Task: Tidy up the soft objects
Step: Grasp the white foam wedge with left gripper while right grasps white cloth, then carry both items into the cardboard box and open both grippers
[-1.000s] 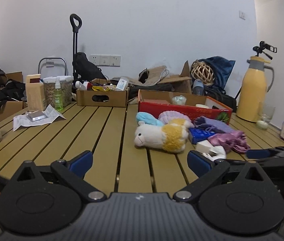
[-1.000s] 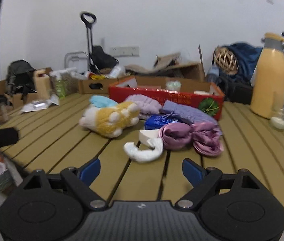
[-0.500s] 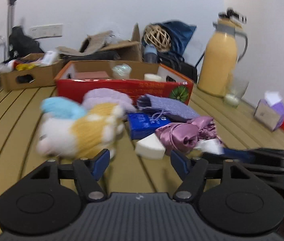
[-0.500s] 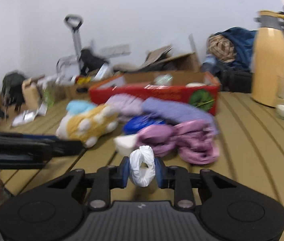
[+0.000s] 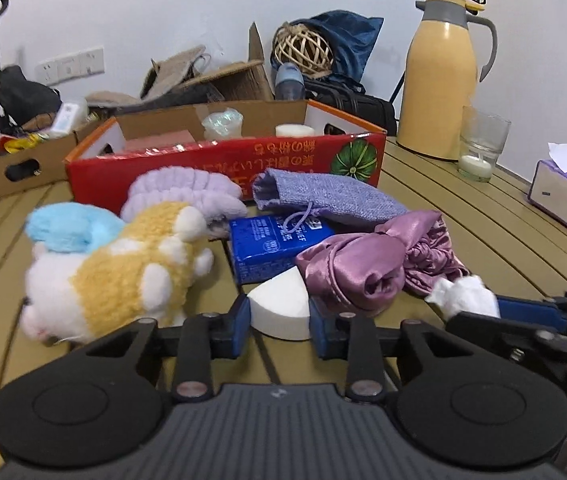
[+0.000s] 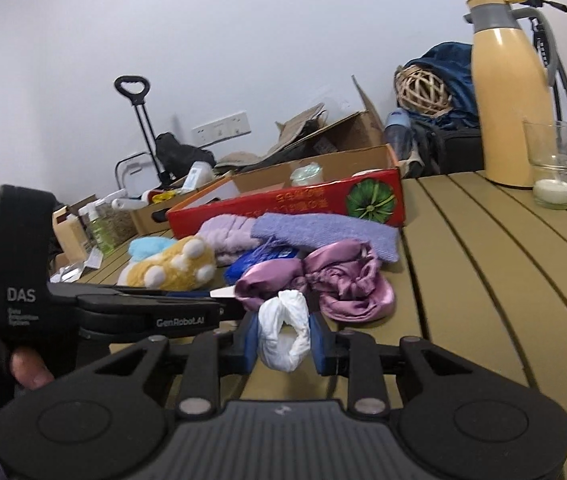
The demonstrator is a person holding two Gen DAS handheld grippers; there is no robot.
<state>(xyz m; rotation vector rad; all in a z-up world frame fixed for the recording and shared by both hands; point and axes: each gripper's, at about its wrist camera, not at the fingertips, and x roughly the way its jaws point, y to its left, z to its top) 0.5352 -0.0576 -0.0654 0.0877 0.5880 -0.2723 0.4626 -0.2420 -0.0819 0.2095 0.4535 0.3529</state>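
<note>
My left gripper (image 5: 279,316) is shut on a white wedge sponge (image 5: 279,306) low over the slatted table. My right gripper (image 6: 283,338) is shut on a white rolled cloth (image 6: 283,334), which also shows in the left wrist view (image 5: 463,294). Behind them lie a yellow and white plush toy (image 5: 123,276), a pink satin cloth (image 5: 375,264), a blue packet (image 5: 275,244), a lilac drawstring pouch (image 5: 331,198) and a lilac fluffy band (image 5: 187,196). A red cardboard box (image 5: 227,156) stands open behind the pile.
A yellow thermos jug (image 5: 443,76) and a glass with a candle (image 5: 481,144) stand at the back right. A tissue box (image 5: 561,190) sits at the right edge. A brown cardboard box (image 5: 19,168) is at the back left.
Both grippers moved in toward the pile and closed. The left one shut on the white sponge; the right one shut on the white rolled cloth and lifted it.
</note>
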